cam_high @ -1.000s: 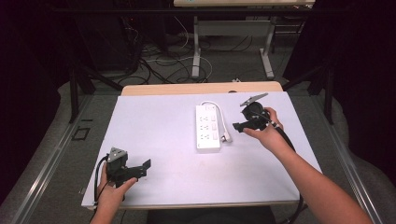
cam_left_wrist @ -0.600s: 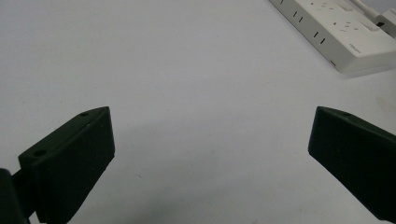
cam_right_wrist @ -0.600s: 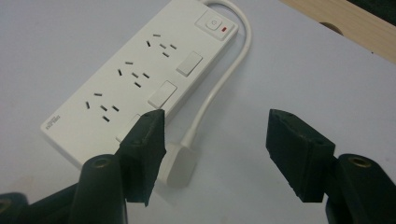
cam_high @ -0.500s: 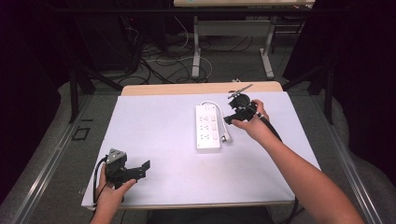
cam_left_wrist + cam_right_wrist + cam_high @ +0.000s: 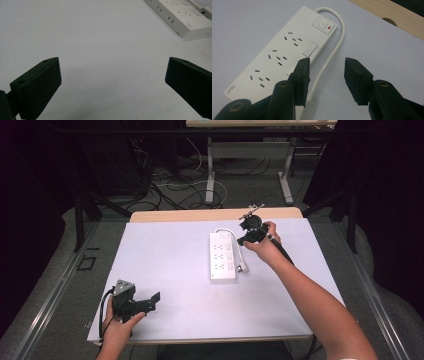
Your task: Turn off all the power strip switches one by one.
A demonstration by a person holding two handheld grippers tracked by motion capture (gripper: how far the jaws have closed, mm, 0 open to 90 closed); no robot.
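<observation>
The right hand-held gripper (image 5: 325,75), jaws parted and empty, hovers above the thin white cable (image 5: 329,62) beside the white plastic power strip (image 5: 287,55) on the tabletop (image 5: 249,22). Closing off-centre could pinch the strip's edge, dragging it sideways.

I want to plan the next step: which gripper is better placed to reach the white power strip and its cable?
Right. The right gripper hangs open just beside the power strip, its cable between the jaws. The left gripper is open near the table's front edge.
</observation>
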